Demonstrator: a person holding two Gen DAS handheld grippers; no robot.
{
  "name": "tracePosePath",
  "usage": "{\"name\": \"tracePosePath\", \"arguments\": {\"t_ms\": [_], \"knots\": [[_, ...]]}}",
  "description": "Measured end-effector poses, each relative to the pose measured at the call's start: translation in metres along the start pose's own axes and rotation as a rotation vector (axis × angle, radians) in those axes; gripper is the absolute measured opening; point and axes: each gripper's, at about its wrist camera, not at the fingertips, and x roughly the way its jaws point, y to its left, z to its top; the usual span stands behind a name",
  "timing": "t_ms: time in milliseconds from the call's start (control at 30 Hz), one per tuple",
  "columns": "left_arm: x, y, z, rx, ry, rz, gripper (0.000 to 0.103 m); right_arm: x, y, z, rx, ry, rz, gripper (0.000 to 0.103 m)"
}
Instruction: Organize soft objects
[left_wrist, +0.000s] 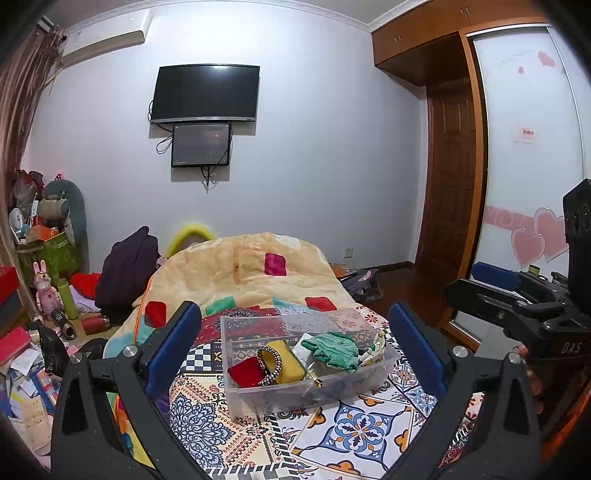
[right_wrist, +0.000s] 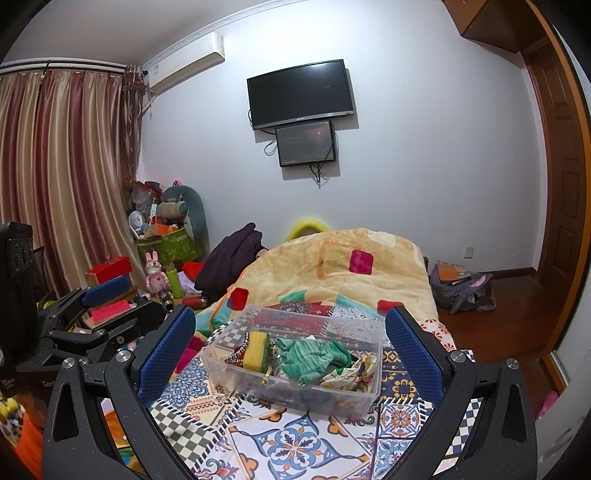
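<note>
A clear plastic box (left_wrist: 384, 365) stands on the patterned bedsheet (left_wrist: 354, 424). In it lie a green knitted cloth (left_wrist: 332, 349), a yellow sponge (left_wrist: 286, 360), a red soft piece (left_wrist: 245, 371), a beaded band (left_wrist: 271, 363) and a floral cloth (left_wrist: 375, 349). My left gripper (left_wrist: 295, 354) is open and empty, held back from the box. The box (right_wrist: 369, 391) with the green cloth (right_wrist: 310, 356) and the sponge (right_wrist: 255, 352) also shows in the right wrist view. My right gripper (right_wrist: 291, 350) is open and empty, also short of the box.
A folded beige blanket (left_wrist: 251, 269) lies on the bed beyond the box. Clutter, boxes and toys (left_wrist: 48, 280) fill the floor at the left. A backpack (right_wrist: 461, 291) lies on the wooden floor at the right. A TV (left_wrist: 205, 94) hangs on the far wall.
</note>
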Motion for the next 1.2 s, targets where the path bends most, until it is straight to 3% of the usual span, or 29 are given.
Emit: {"name": "tracePosePath", "arguments": {"t_ms": [1200], "knots": [[-0.0014,0.0007,-0.0003,-0.004,0.019,-0.028,0.103,0.0016,0.0029,-0.0022,0.009,0.015,0.001,0.103]]}}
